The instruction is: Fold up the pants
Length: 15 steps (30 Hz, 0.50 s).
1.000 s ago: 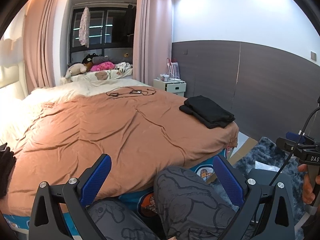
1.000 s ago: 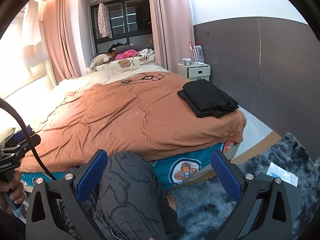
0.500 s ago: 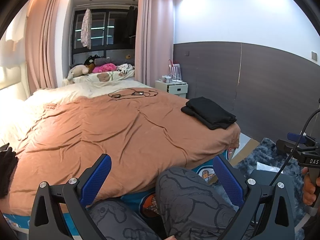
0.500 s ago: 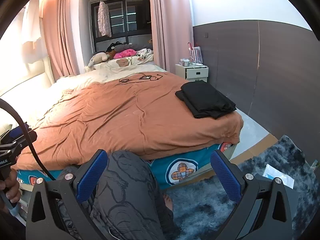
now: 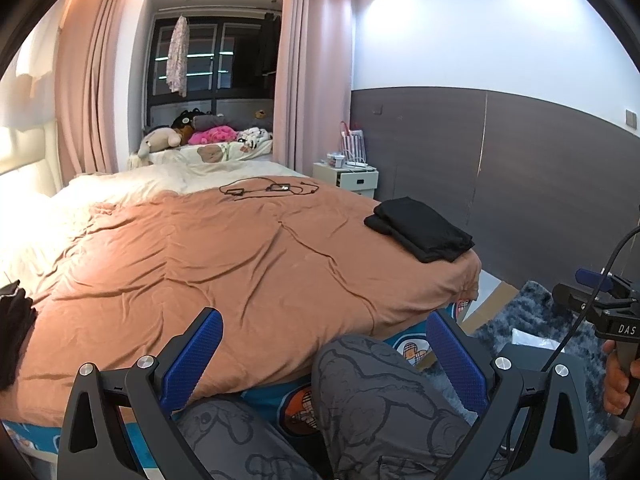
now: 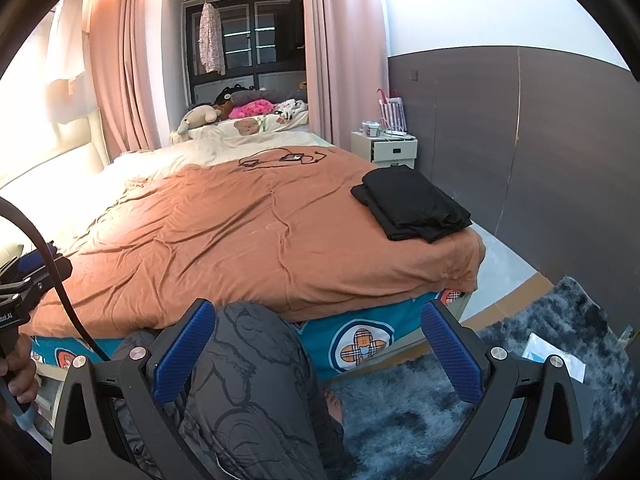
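A folded stack of black pants [image 5: 420,229] lies on the orange bedspread [image 5: 224,256] near the bed's right corner; it also shows in the right wrist view [image 6: 412,205]. More dark cloth [image 5: 14,328] shows at the bed's left edge. My left gripper [image 5: 324,344] is open and empty, held off the foot of the bed above the person's grey-patterned knees [image 5: 376,392]. My right gripper [image 6: 318,338] is open and empty, also off the foot of the bed. Each gripper shows at the edge of the other's view.
Black cables and small devices [image 5: 268,189] lie on the far part of the bed, stuffed toys [image 5: 200,136] behind. A white nightstand [image 5: 352,176] stands by the dark wall. A shaggy blue-grey rug [image 6: 500,380] with a white packet [image 6: 556,356] covers the floor at right.
Both grippers have tilted up slightly, so the bed sits a little lower in view. Both stay open and empty. The folded pants have not moved.
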Motion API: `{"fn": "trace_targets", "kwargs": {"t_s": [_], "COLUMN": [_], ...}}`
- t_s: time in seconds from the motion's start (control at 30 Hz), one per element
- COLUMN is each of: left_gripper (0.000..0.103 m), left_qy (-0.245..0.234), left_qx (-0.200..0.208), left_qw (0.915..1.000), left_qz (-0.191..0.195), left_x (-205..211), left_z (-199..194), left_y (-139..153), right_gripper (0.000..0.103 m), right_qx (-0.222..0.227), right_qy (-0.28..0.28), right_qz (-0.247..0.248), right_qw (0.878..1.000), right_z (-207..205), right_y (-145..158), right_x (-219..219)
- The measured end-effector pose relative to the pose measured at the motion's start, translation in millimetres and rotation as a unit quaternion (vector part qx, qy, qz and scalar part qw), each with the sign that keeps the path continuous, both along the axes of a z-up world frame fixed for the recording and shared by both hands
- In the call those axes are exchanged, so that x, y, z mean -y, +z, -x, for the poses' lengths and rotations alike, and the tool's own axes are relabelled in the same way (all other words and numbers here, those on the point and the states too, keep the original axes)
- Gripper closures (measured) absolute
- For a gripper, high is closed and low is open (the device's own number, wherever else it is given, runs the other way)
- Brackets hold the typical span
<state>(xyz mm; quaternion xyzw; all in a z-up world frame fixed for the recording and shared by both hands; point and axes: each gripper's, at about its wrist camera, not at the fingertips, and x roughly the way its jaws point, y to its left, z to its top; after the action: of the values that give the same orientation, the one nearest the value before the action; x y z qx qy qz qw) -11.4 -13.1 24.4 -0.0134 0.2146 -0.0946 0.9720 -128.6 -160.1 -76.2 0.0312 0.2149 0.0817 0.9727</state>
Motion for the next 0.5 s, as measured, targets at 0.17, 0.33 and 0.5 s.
{"fn": "trace_targets", "kwargs": {"t_s": [0.17, 0.33, 0.5], "left_gripper": [0.000, 0.000, 0.000], "left_qy": [0.002, 0.003, 0.004], "left_qx": [-0.001, 0.003, 0.006], "left_qw": [1.0000, 1.0000, 1.0000], "left_qz": [0.003, 0.000, -0.001], "left_x": [-1.4, -1.4, -1.0], "left_z": [-0.2, 0.3, 0.9], "left_y": [0.1, 0.5, 0.6], "right_gripper": [0.000, 0.000, 0.000], "right_qx": [0.001, 0.002, 0.002], "right_qy": [0.000, 0.000, 0.001], "right_qz": [0.002, 0.004, 0.006], "right_qw": [1.000, 1.000, 1.000], "right_z": [-2.3, -3.3, -4.2], "right_y": [-0.1, -0.6, -0.9], "right_x": [2.2, 3.6, 6.0]}}
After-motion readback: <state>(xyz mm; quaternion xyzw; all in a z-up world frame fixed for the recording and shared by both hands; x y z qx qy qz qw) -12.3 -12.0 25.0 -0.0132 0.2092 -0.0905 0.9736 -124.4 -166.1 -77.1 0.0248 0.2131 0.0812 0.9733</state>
